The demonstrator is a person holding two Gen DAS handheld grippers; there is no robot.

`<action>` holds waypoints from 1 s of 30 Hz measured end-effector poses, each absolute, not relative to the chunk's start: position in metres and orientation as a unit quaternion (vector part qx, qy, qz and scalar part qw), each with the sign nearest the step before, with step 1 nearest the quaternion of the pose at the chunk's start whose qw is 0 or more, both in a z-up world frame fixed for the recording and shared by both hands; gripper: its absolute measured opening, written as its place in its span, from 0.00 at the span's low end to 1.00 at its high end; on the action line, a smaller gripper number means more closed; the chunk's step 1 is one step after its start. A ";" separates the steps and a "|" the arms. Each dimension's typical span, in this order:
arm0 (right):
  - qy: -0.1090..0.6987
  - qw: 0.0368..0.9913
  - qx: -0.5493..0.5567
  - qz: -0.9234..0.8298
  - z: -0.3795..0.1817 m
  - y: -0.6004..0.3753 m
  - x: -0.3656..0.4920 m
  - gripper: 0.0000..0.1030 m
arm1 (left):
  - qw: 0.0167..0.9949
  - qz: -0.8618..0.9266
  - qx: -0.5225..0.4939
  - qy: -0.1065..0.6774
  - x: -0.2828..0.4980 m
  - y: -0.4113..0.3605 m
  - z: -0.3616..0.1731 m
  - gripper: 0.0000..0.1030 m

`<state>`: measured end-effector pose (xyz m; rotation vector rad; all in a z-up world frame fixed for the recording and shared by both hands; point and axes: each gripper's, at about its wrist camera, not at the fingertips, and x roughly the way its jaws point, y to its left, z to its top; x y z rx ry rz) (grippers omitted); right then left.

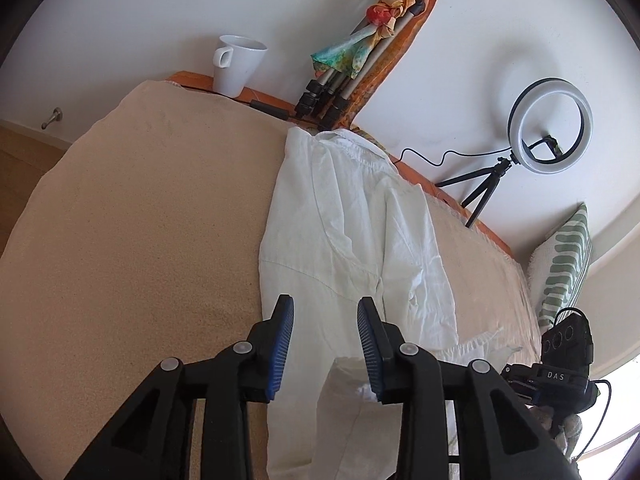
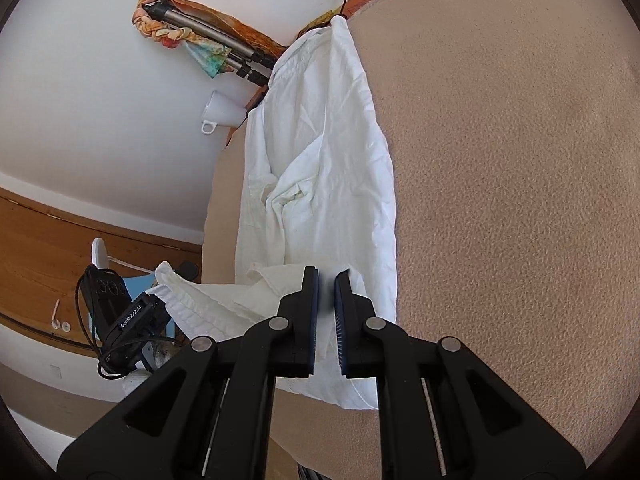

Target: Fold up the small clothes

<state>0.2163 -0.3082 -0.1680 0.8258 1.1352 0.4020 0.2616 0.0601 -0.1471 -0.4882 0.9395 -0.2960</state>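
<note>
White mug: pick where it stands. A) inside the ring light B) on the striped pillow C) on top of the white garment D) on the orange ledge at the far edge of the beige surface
D: the white mug stands upright on the orange ledge, apart from the white garment.

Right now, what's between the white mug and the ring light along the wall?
In the left wrist view, a folded tripod wrapped in a colourful scarf leans on the wall between the white mug and the ring light, above the white garment.

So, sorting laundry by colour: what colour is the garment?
White garment, plain; clearest in the left wrist view.
</note>
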 end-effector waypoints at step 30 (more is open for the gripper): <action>0.510 0.790 0.248 0.231 -0.162 -0.282 0.155 0.45 | 0.792 -0.209 -0.274 0.503 0.172 0.066 -0.202 0.54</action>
